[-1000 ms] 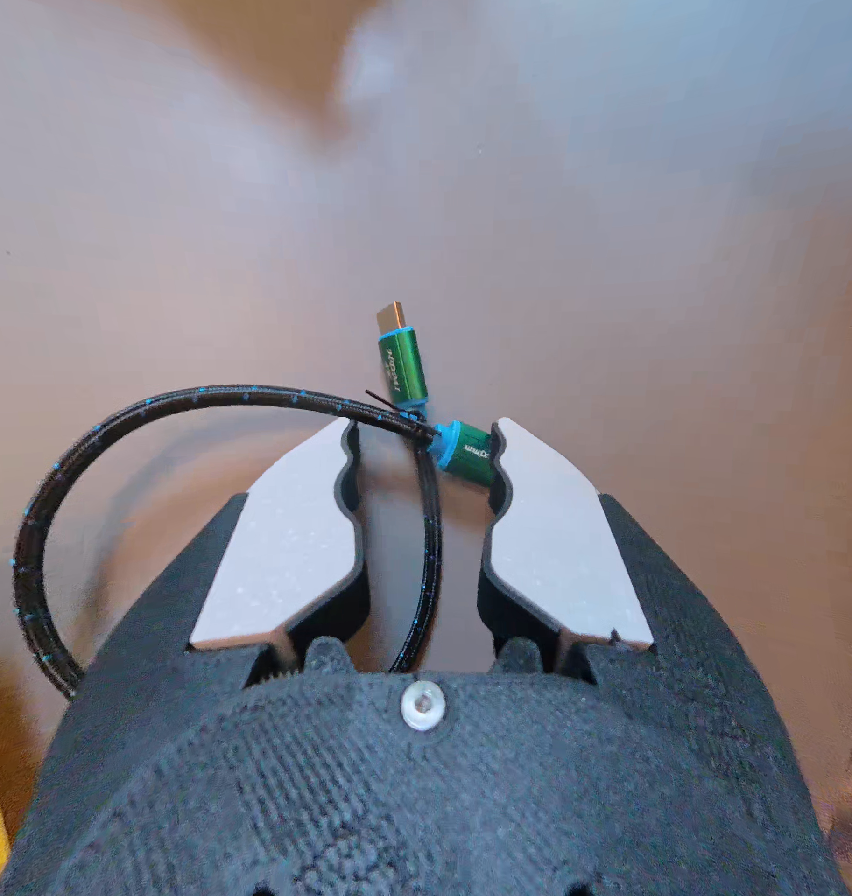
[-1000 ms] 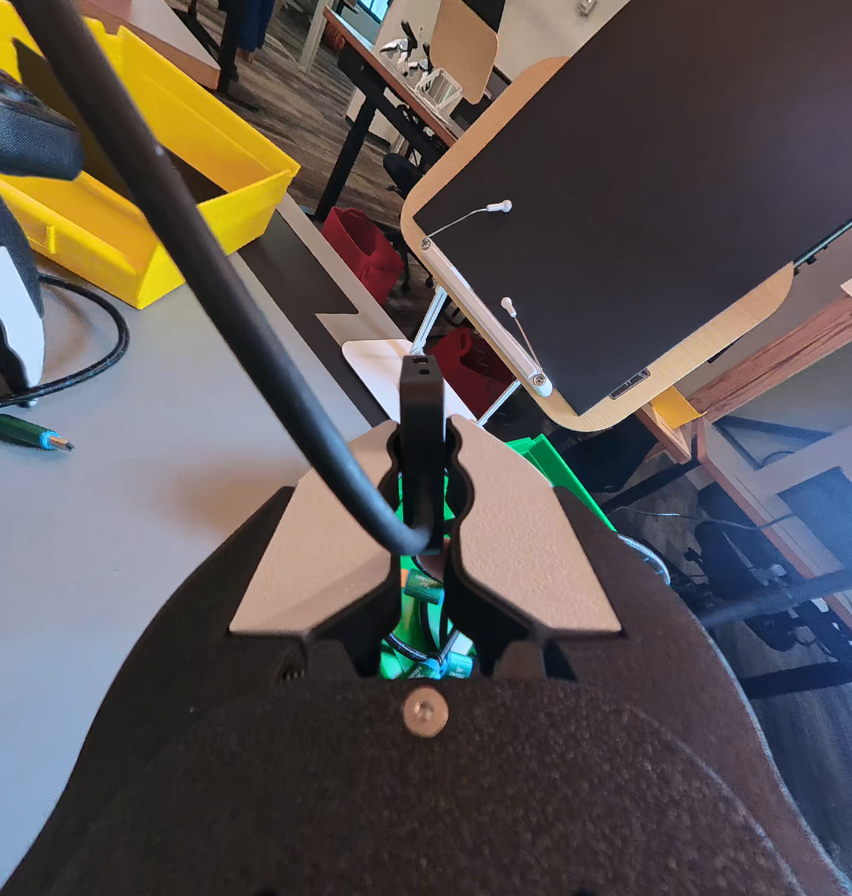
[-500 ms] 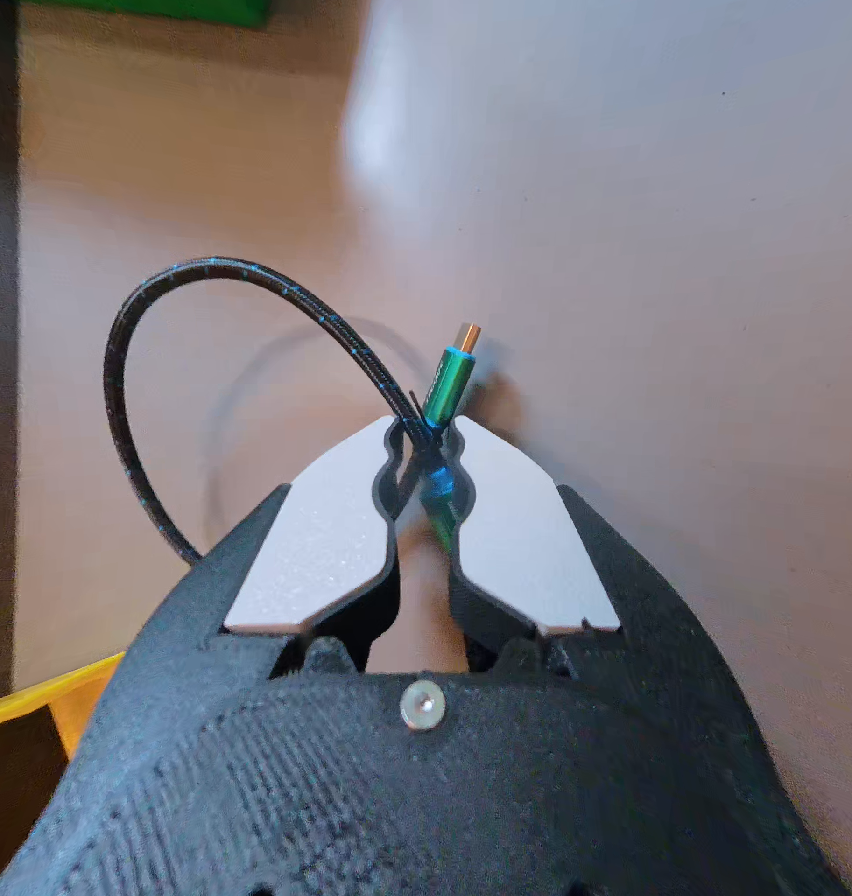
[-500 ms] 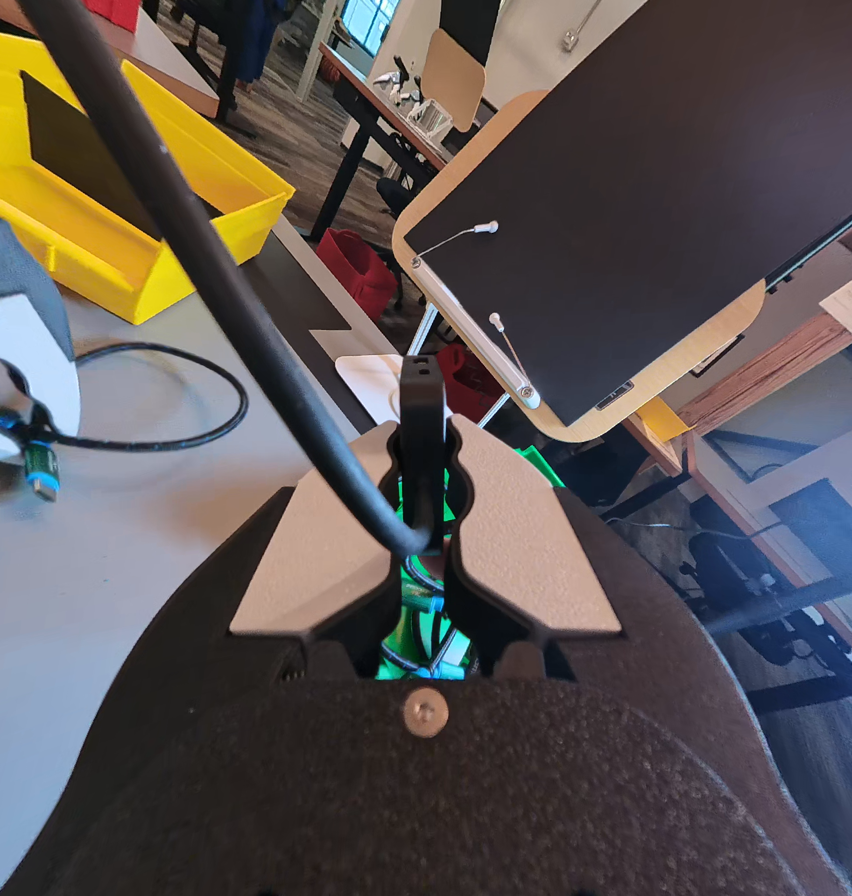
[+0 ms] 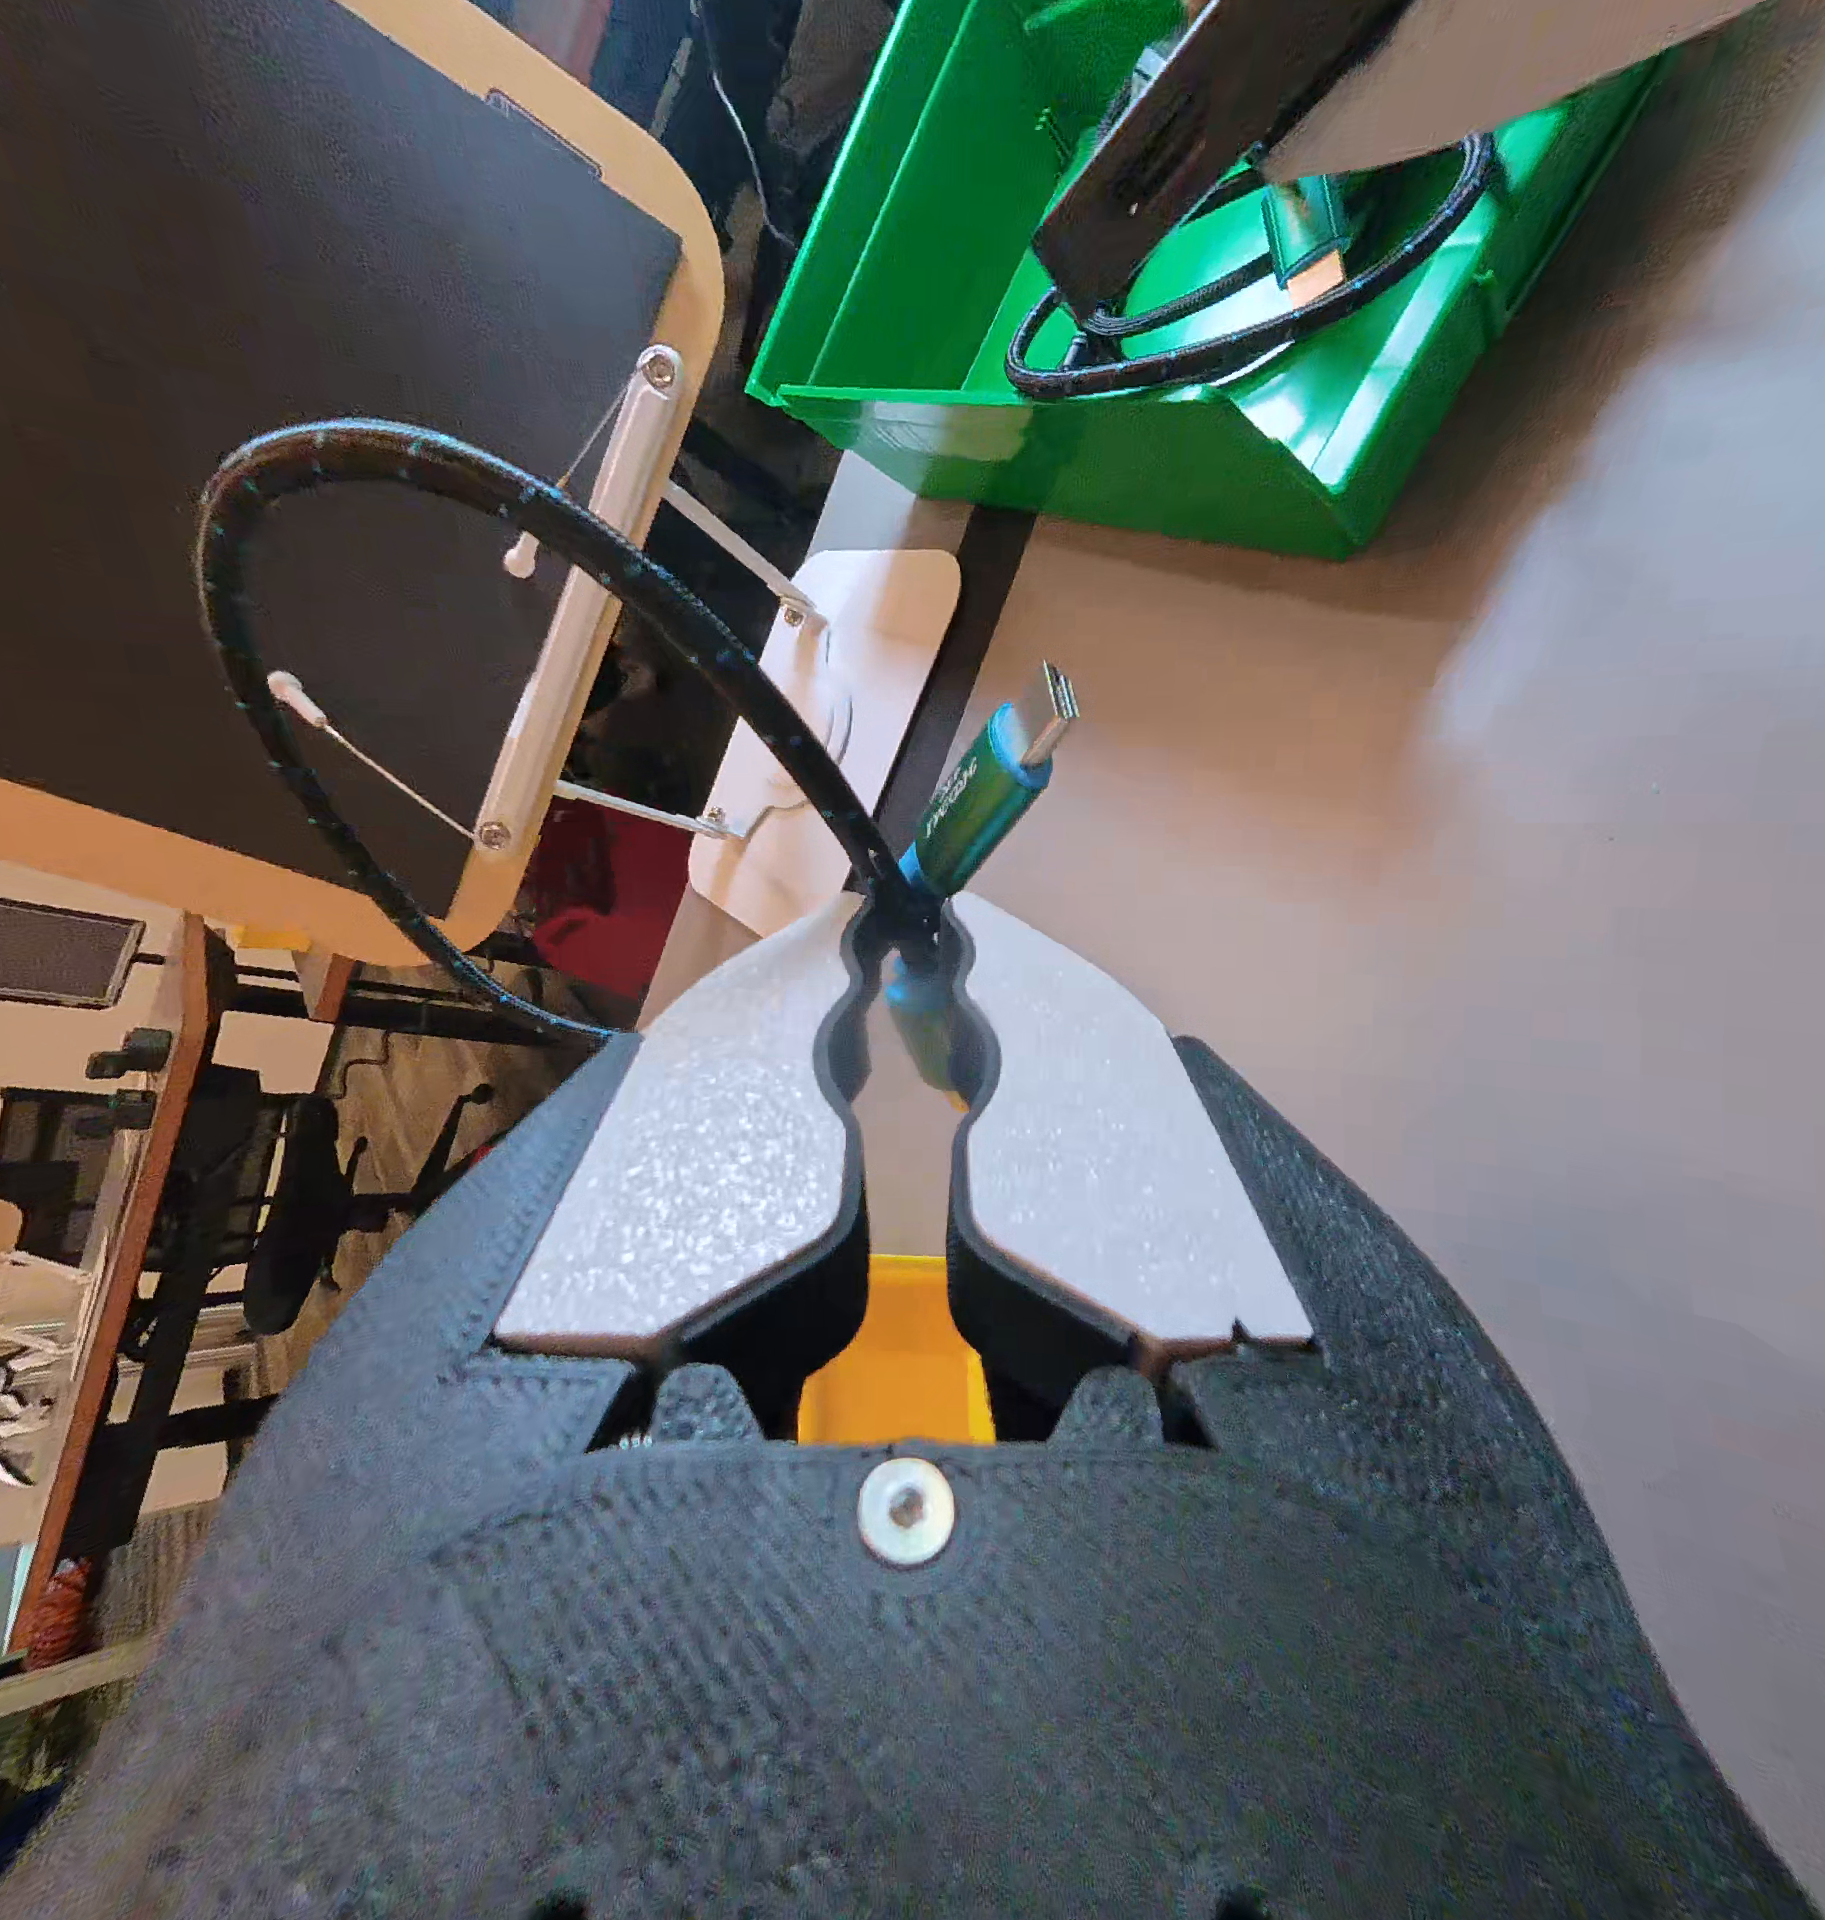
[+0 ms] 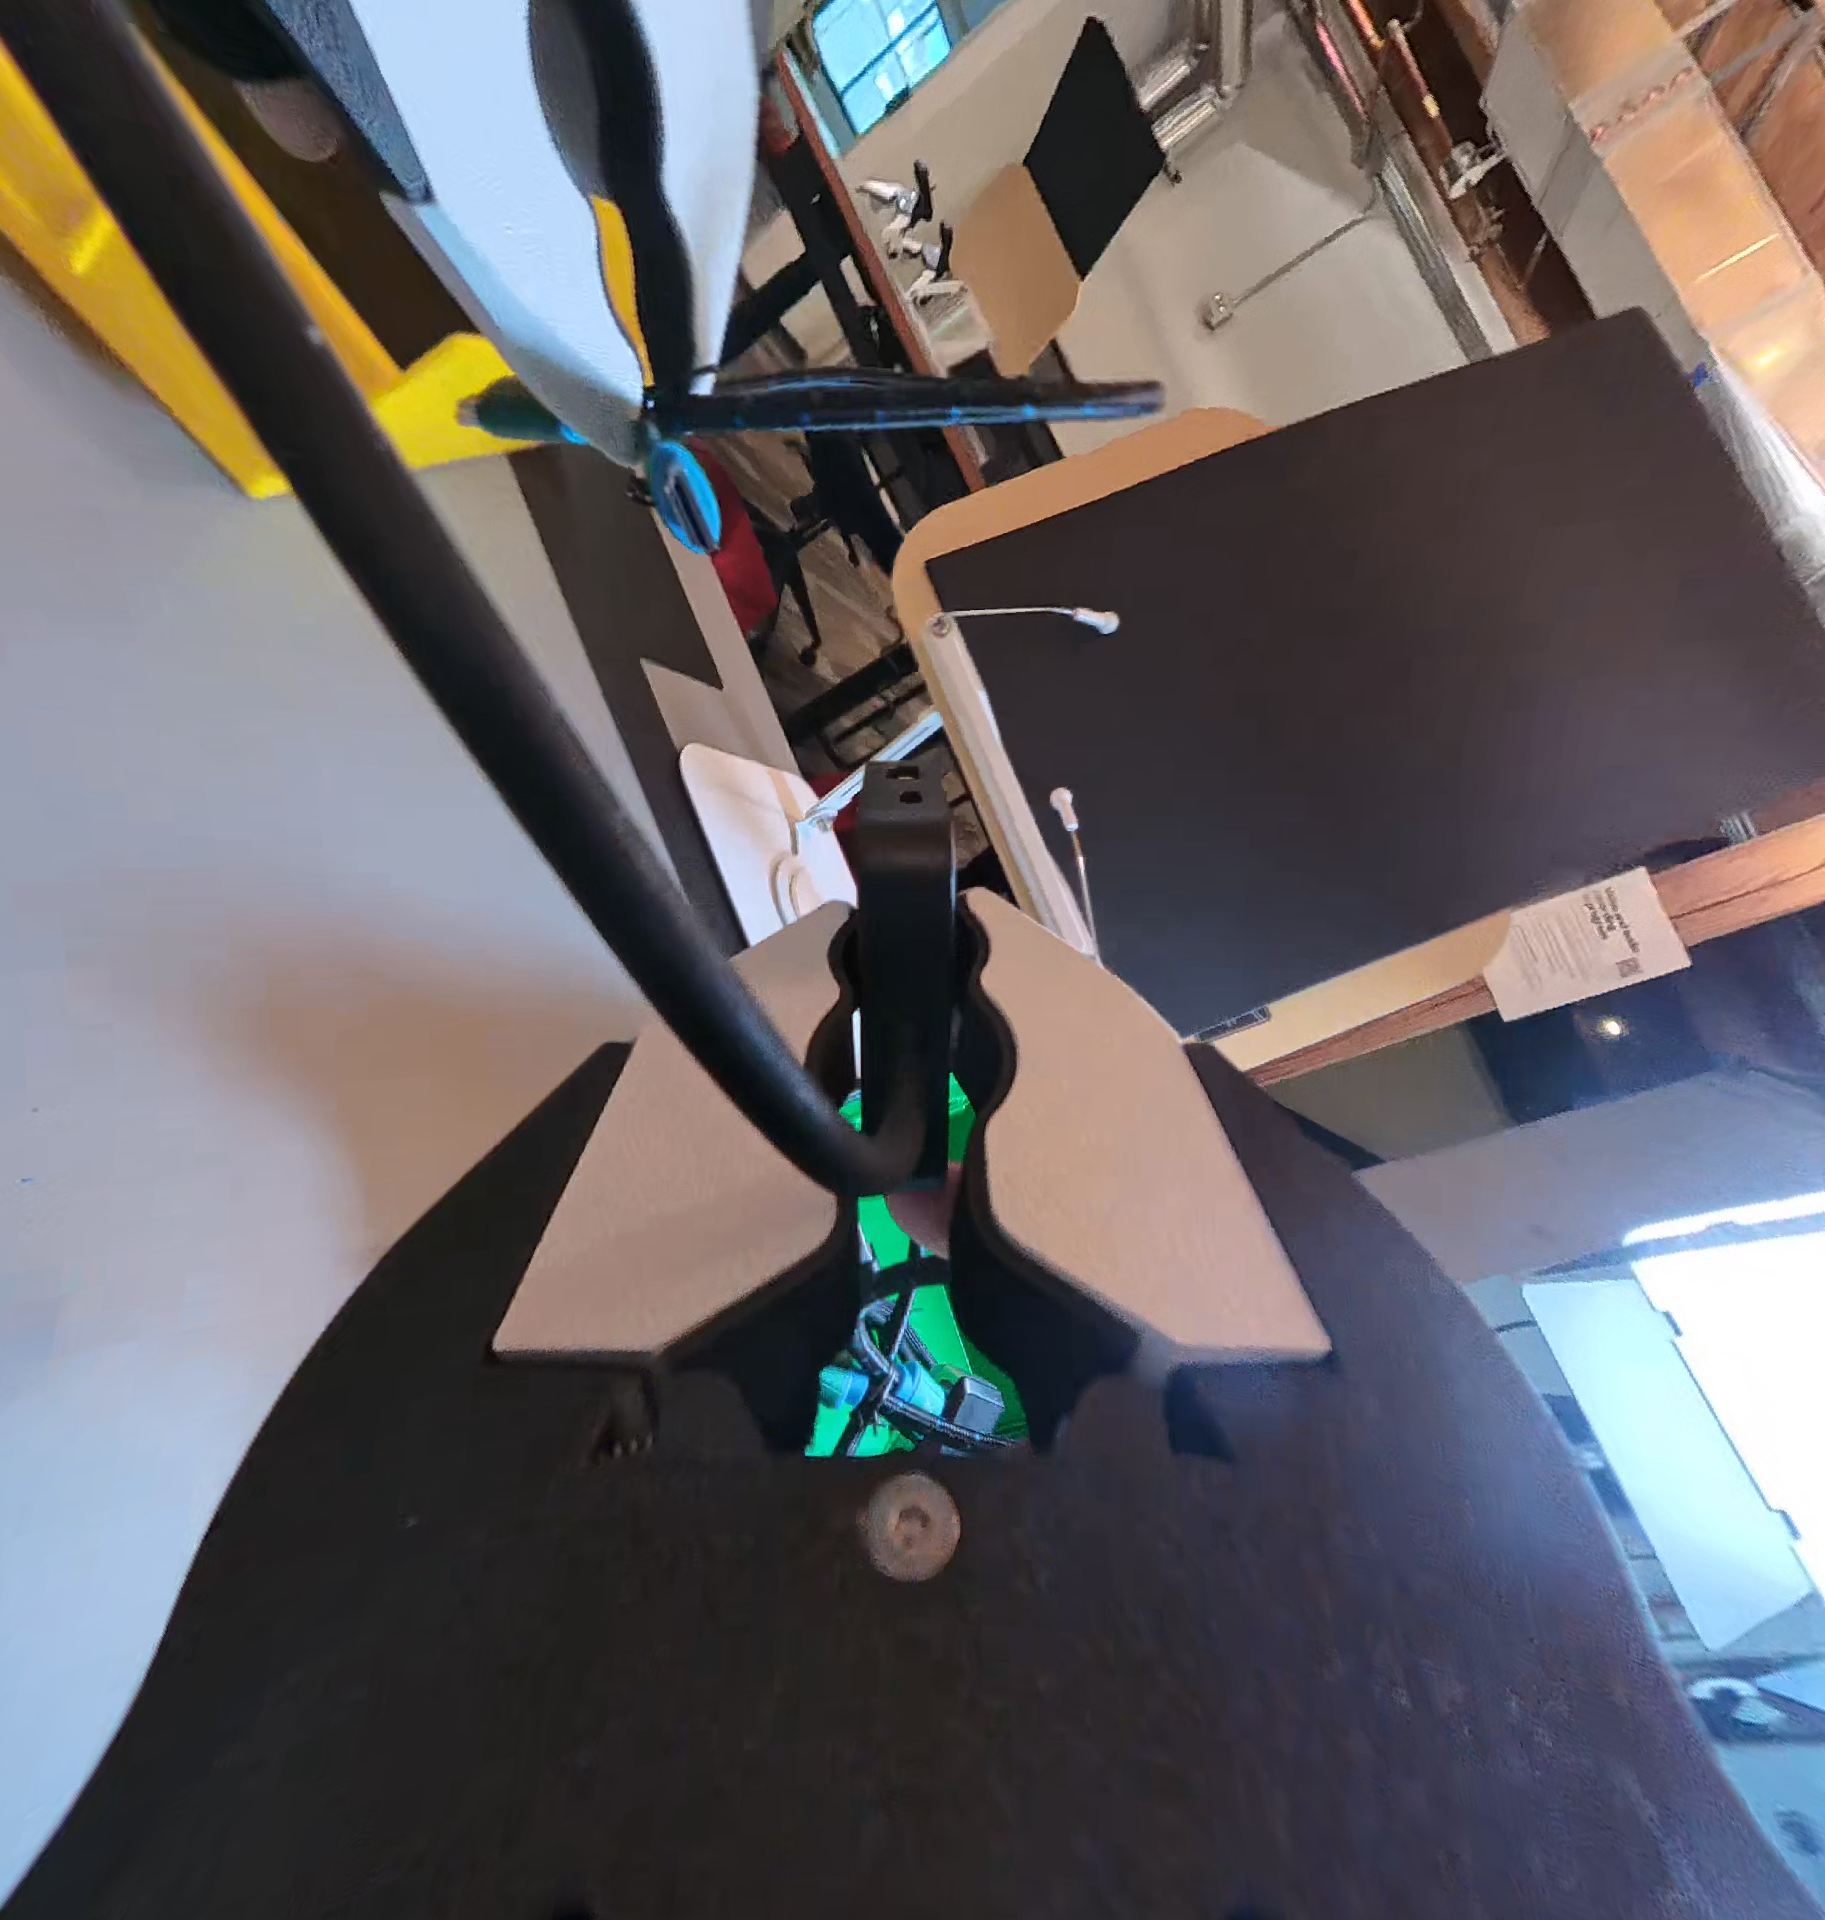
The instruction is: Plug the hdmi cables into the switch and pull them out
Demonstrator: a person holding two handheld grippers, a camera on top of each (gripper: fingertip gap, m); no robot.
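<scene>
Between the closed fingers of the left gripper (image 5: pixel 903 925) a braided black cable (image 5: pixel 368 457) is pinched right where its two green plugs meet. One green plug (image 5: pixel 975 795) sticks out past the fingertips with its metal tip pointing up and to the right; the second plug (image 5: pixel 923 1029) is seen lower down between the fingers. A second ago the same gripper was wide open over the tabletop (image 5: pixel 1407 935) with the cable lying flat between its fingers; half a second ago it was already shut on the cable, low over the surface. Now the cable is held up clear of the tabletop, its loop arching to the left against a dark panel (image 5: pixel 264 260) beyond the tabletop edge. A green bin (image 5: pixel 1095 468) holding another coiled cable is now seen at the top of the left wrist view.

The right gripper (image 6: pixel 906 935) is kept closed on a thin black switch (image 6: pixel 903 883), held on edge, with a thick black cable (image 6: pixel 420 582) curving away from its near end. That grip is unchanged from the earlier frames. In the right wrist view the left gripper, formerly low at the left edge, is now seen raised at the top, much nearer the switch, with a yellow bin (image 6: pixel 160 343) behind it.
</scene>
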